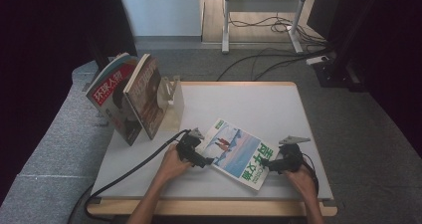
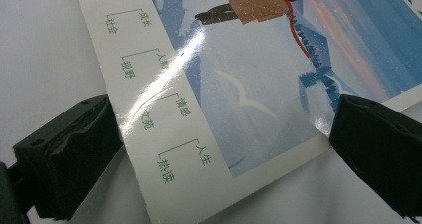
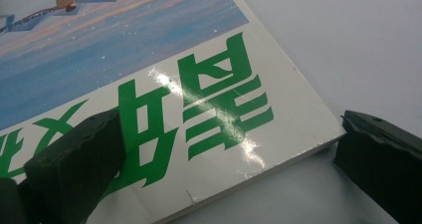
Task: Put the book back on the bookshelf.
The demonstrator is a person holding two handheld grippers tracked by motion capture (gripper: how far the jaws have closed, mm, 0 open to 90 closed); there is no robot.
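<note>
A magazine (image 1: 235, 152) with a blue snowy cover and green lettering lies flat at the front middle of the white table (image 1: 249, 104). My left gripper (image 1: 207, 161) is at its left corner. In the left gripper view that corner of the magazine (image 2: 219, 99) lies between the wide-apart jaws of the open left gripper (image 2: 224, 159). My right gripper (image 1: 265, 164) is at the near right corner. In the right gripper view the right gripper (image 3: 229, 169) is open, with one jaw over the magazine (image 3: 199, 114) cover and the other beside the spine on the table.
Two magazines (image 1: 115, 97) (image 1: 147, 95) lean upright against a clear stand (image 1: 171, 98) at the table's back left. Cables trail from both grippers over the front edge. Behind the table, a desk frame and floor cables (image 1: 278, 25) stand on the grey carpet.
</note>
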